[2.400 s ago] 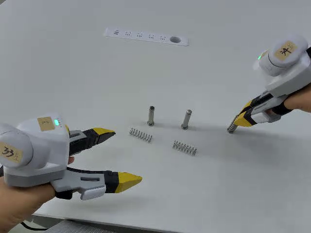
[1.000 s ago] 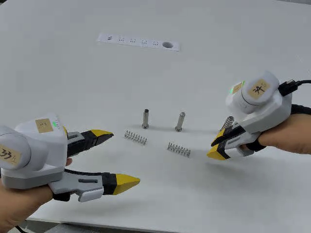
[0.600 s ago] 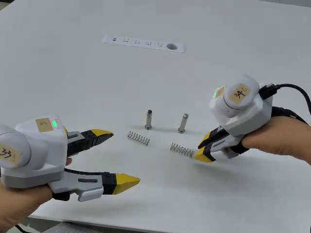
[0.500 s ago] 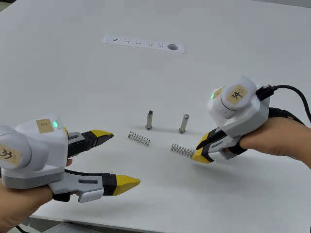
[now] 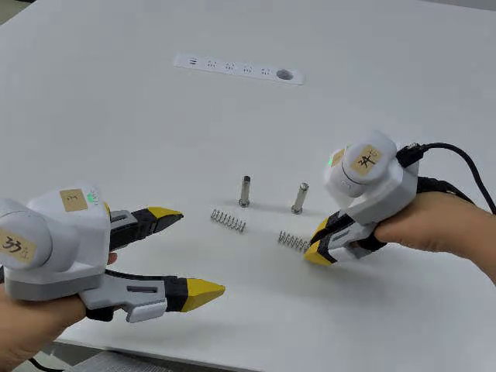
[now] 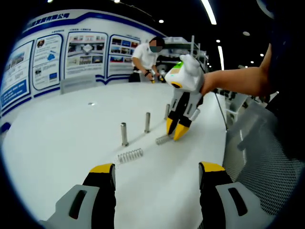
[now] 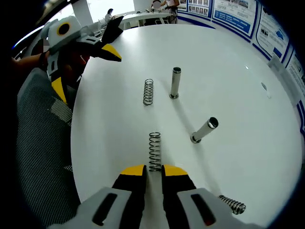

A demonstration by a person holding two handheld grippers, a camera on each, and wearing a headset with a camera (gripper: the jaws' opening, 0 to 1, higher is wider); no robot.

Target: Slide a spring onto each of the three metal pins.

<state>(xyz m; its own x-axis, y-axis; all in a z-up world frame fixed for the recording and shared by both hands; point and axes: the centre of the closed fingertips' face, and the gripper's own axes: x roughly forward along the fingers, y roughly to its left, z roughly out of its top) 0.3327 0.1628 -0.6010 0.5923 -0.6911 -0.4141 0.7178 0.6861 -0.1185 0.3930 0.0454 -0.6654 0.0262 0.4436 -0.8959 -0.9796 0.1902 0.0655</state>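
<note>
White tabletop [image 5: 116, 124] spreads under everything we see, with a white power strip [image 5: 236, 68] lying flat at its far side.

At our near left, the left hand [image 5: 31, 325] wraps the body of the left gripper [image 5: 195, 251] from below. It holds the gripper level above the table edge, pointing right toward the parts. Its yellow-tipped jaws are spread wide with nothing between them; in the left gripper view [image 6: 157, 168] they frame the pins and springs ahead.

At the right, the right hand [image 5: 434, 225] reaches in with the wrist raised, a black cable [image 5: 457, 155] trailing behind it. It tips the right gripper [image 5: 314, 256] down and to the left, so the tips sit at the table surface. In the right gripper view [image 7: 153, 171] the jaws are drawn close together on either side of the near end of the right spring [image 7: 154, 150]. We cannot tell whether they are actually gripping it.

Two bare metal pins stand upright mid-table, the left pin [image 5: 245, 191] and the right pin [image 5: 300, 198].

The left spring [image 5: 228, 220] lies flat just in front of the left pin. The right spring lies in front of the right pin.

A third spring [image 7: 232, 204] shows beside the right gripper's body.
</note>
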